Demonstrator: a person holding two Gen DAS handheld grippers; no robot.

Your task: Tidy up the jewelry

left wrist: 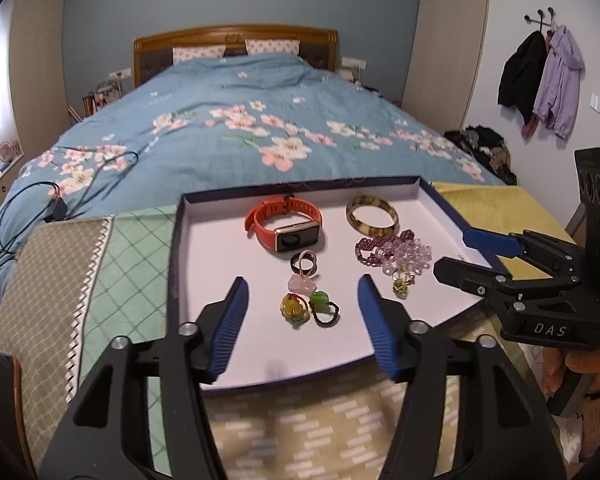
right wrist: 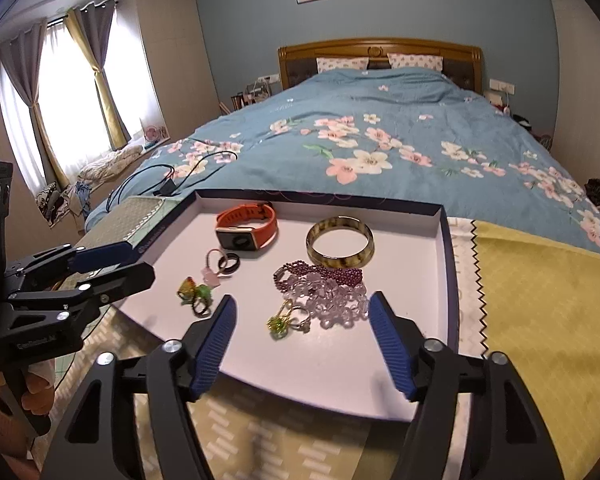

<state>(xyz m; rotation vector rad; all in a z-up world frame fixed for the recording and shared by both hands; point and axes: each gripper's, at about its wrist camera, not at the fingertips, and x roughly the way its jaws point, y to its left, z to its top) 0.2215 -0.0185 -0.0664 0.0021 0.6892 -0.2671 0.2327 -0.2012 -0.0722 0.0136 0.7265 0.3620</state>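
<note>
A shallow box tray [left wrist: 204,248] with a white floor and dark blue rim holds the jewelry. An orange smartwatch [left wrist: 288,224] and a mottled bangle [left wrist: 372,216] lie at its far side. Purple and clear pink bead bracelets [left wrist: 396,254] lie in a heap on the right, with a gold-green ring [left wrist: 402,284] in front of them. A dark ring [left wrist: 304,266], a pink pendant [left wrist: 300,283] and yellow and green rings [left wrist: 308,306] sit mid-tray. My left gripper [left wrist: 303,280] hovers open over these rings, holding nothing. My right gripper [right wrist: 303,298] is open above the bead bracelets [right wrist: 332,300], empty.
The tray rests on patterned cloths at the bed's foot: a green checked cloth [left wrist: 132,264] to the left, a yellow one [right wrist: 540,300] to the right. Black cables [left wrist: 60,200] lie on the blue floral quilt [left wrist: 260,120]. Coats [left wrist: 540,80] hang on the right wall.
</note>
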